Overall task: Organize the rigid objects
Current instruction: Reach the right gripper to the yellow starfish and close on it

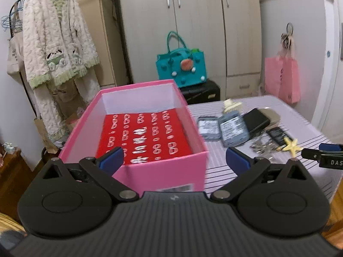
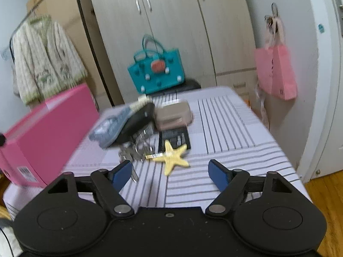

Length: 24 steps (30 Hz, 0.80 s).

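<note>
On the table, just past your right fingers (image 2: 170, 172), the starfish (image 2: 172, 157) is lying between them, slightly left of centre. Both pairs of fingers are standing open and holding nothing; your left fingers (image 1: 174, 159) are hanging over the near end of the box (image 1: 137, 169). You are lining up a grasp, so keep lowering squarely, clear of the keys (image 2: 134, 150) touching its left side.
</note>
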### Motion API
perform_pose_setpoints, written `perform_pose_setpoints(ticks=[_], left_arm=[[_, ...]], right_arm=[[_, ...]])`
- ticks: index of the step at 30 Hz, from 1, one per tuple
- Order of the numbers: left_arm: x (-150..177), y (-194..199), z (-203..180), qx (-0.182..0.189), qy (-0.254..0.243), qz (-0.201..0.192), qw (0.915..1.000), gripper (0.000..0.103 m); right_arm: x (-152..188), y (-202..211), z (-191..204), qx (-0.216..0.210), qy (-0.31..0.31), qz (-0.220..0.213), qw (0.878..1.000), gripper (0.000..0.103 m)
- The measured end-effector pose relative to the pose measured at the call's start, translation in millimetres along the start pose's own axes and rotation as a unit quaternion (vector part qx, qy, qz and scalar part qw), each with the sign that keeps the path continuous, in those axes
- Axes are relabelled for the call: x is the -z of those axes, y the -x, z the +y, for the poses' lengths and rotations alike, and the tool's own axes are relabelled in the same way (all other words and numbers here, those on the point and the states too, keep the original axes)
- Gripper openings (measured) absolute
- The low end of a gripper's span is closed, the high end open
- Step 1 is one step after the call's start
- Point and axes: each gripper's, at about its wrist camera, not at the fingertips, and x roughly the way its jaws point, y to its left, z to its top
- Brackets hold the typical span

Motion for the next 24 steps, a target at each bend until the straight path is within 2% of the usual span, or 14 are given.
perform_pose_setpoints(ticks=[4,6,9,12,16,20,24], left_arm=[[-14.3,-10.4,21.4,-0.013,-0.018,0.019,0.9996,0.101],[-23.6,-14.8,32.6,-0.007,-0.025,0.023,0.9994,0.101],[-38.3,-21.9,49.2,-0.007,-0.030,0.024,0.9992,0.101],[-50.2,-37.5,64.1,-0.034,-0.038,0.026,0.9984,0.101],[-60.7,-60.2,84.8,-0.019,-0.030,0.054,0.9979,0.100],[-65.8,-80.9,97.7,-0.030,-0.038,0.081,0.9955,0.099],[-74.5,-94.9,108.8,-0.057,-0.058,0.078,0.9937,0.099]], right_arm=[[-3.4,-19.1,5.1,0.007,0.029,0.034,0.999,0.072],[-7.0,-27.4,9.0,0.013,0.050,0.044,0.998,0.070],[-12.0,-37.4,12.7,0.027,0.072,0.050,0.996,0.070],[-16.1,-48.0,13.8,0.036,0.084,0.060,0.994,0.069],[-18.8,-55.6,17.7,0.041,0.096,0.056,0.993,0.069],[-23.6,-59.8,23.5,0.038,0.106,0.060,0.992,0.056],[-26.0,-59.6,28.9,0.048,0.114,0.067,0.990,0.056]])
